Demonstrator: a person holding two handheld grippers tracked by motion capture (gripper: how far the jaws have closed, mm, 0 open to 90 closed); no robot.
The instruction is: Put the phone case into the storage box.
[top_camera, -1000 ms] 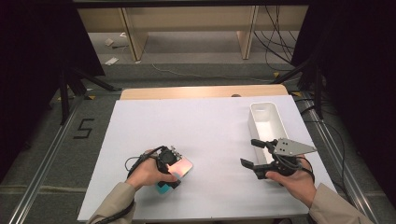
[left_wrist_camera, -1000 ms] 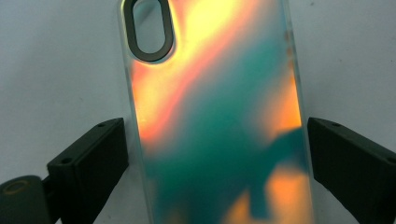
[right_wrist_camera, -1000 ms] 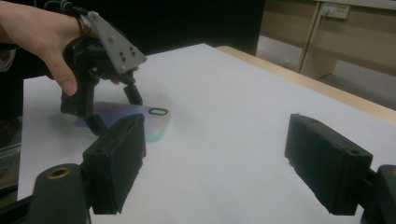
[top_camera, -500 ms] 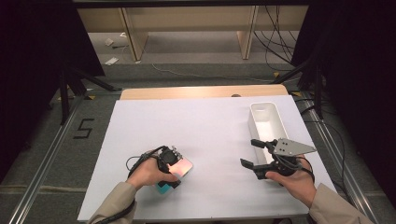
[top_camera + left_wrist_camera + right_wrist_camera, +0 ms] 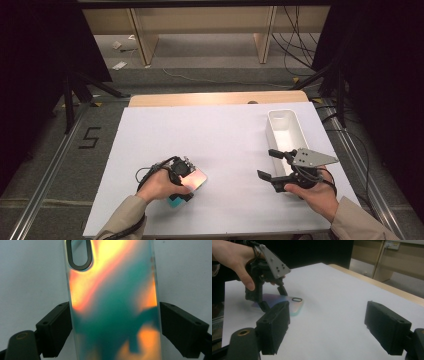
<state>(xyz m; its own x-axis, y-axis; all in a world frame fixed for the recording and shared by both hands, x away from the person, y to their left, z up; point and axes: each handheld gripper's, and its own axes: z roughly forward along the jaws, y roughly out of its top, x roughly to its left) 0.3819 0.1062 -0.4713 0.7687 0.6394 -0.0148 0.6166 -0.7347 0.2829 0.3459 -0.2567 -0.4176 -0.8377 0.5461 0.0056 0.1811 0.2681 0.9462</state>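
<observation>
Both jaws of our left gripper [image 5: 113, 327], just closing, straddle the iridescent phone case [image 5: 112, 302] without clearly pinching; right gripper [image 5: 272, 167], at three o'clock, waits open and empty.

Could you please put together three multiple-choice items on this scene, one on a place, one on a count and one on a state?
1. Where does the white bin stand on the table?
A. at its right edge
B. at its left edge
C. at its middle

2. How many cut-out holes does the phone case show in the left gripper view?
A. none
B. one
C. three

3. How do the jaws of the right gripper stand?
A. clamped on the phone case
C. shut on the bin's rim
B. apart, with nothing between them

Answers:
1 A: in the high view the bin sits along the right edge, beyond the right gripper.
2 B: a single oval opening sits near the case's top.
3 B: the right gripper view shows only bare table between its jaws; the case lies at the left gripper, whose jaws have just been closing around it.
</observation>
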